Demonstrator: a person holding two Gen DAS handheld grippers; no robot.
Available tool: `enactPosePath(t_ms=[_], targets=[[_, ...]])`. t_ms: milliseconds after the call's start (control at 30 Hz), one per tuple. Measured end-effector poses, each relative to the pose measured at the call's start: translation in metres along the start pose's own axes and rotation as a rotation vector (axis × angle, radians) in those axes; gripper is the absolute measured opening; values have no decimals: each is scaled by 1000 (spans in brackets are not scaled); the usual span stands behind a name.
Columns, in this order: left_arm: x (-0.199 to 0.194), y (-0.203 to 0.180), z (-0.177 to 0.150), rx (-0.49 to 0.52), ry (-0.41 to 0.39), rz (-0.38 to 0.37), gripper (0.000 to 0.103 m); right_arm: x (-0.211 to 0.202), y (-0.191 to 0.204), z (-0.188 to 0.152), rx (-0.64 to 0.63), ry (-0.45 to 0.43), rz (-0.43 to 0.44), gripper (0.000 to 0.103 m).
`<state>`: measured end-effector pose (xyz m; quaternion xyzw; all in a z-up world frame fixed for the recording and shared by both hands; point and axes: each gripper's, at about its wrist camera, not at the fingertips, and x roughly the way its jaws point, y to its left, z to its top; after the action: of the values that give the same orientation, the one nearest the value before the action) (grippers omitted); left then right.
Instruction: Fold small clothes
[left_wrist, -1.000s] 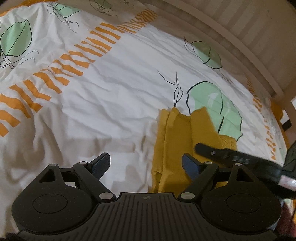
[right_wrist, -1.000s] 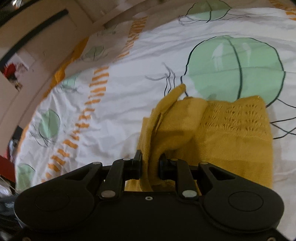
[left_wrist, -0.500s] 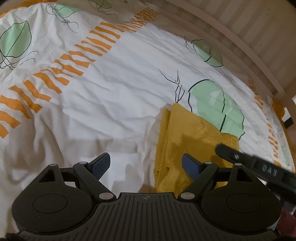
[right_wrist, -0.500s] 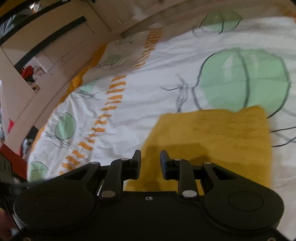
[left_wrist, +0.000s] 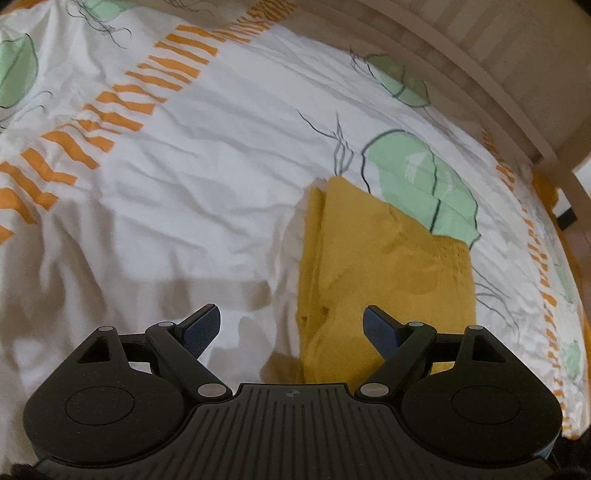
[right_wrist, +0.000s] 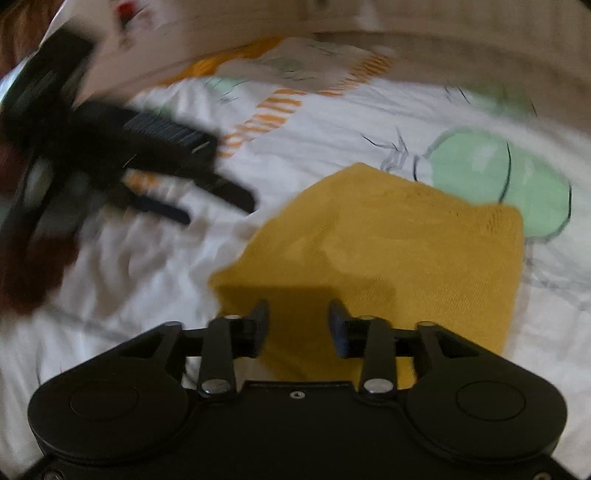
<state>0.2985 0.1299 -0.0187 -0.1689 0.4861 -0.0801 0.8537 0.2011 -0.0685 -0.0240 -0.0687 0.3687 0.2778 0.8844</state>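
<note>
We held the left gripper (left_wrist: 291, 325) low over the rumpled white cotton bedsheet printed with green leaves and orange dashes (left_wrist: 177, 192), its ribbed blue pads (left_wrist: 201, 326) spread wide and empty. Right of it, the mustard-yellow knitted garment (left_wrist: 384, 273) lay folded flat into a rough rectangle on the sheet, layered edges showing along its left side. Our right gripper (right_wrist: 298, 325) hovered over the garment's near edge, fingers parted, grasping nothing.

No readable text, label, brand, number or sign shows in either wrist view; the right wrist view is too blurred to reveal any lettering.
</note>
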Motion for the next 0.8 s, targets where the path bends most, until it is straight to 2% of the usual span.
enactPosePath(t_ms=[167,233,300,467,533,567,600,800], targets=[[9,-6,-6,29,46,-57,83,-8,18,-15,-168,14,-54,50],[13,-8,-9,44,60,-78,71,-8,17,-21,-205,26,-83,50],[17,-8,-10,40,80,-104,63,-7,15,-25,-237,34,-110,50],[20,-8,-13,20,93,-149,60,-2,17,-33,-334,37,-168,49],[19,-9,-13,22,87,-152,59,0,17,-35,-359,34,-182,45],[18,-9,-13,22,84,-155,59,1,17,-36,-369,32,-188,32],[18,-10,-12,20,80,-162,59,2,17,-37,-377,29,-191,12],[13,-10,-11,6,73,-203,59,-26,-1,-32,-295,-19,-205,8]])
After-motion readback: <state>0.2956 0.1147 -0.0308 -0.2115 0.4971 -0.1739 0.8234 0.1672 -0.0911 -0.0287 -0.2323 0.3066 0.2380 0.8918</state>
